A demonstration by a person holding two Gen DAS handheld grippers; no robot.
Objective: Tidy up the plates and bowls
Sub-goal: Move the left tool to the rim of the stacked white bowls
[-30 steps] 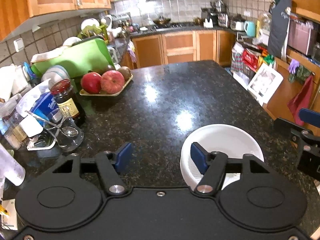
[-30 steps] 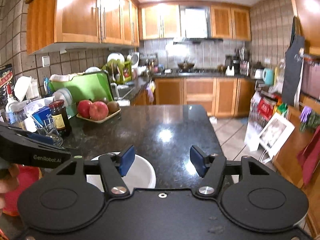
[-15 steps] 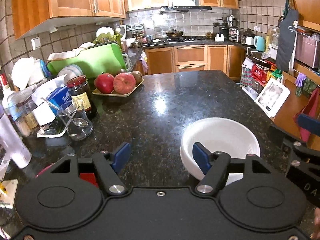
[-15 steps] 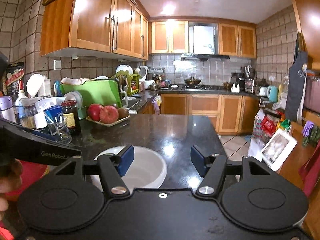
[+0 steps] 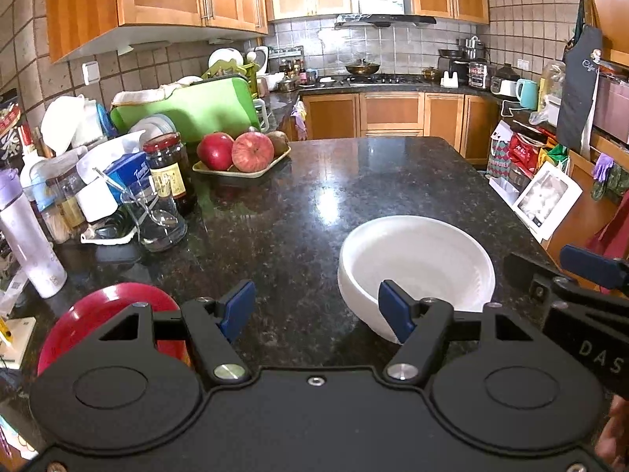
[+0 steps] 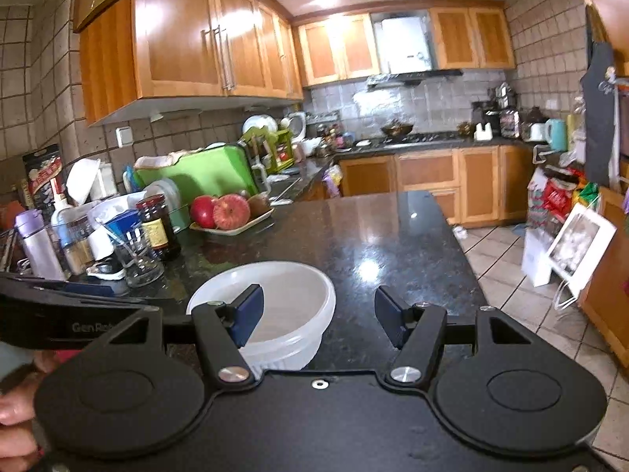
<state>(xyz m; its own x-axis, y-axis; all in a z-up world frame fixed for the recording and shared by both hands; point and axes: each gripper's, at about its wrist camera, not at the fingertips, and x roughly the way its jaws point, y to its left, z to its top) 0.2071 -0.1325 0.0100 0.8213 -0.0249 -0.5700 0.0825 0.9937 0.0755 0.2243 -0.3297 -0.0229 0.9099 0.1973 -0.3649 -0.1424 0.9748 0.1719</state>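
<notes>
On the granite counter (image 5: 314, 204), both tools gape empty beside white bowl (image 5: 416, 267); red plate (image 5: 102, 314) left.

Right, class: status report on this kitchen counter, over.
Left gripper and right gripper open, empty. White bowl between them, red plate left. Path clear.

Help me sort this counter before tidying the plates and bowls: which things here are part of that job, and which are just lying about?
Part of the job:
white bowl
red plate

Just lying about:
fruit tray with apples
dark jar
glass with spoon
tissue box
purple bottle
green cutting board
</notes>
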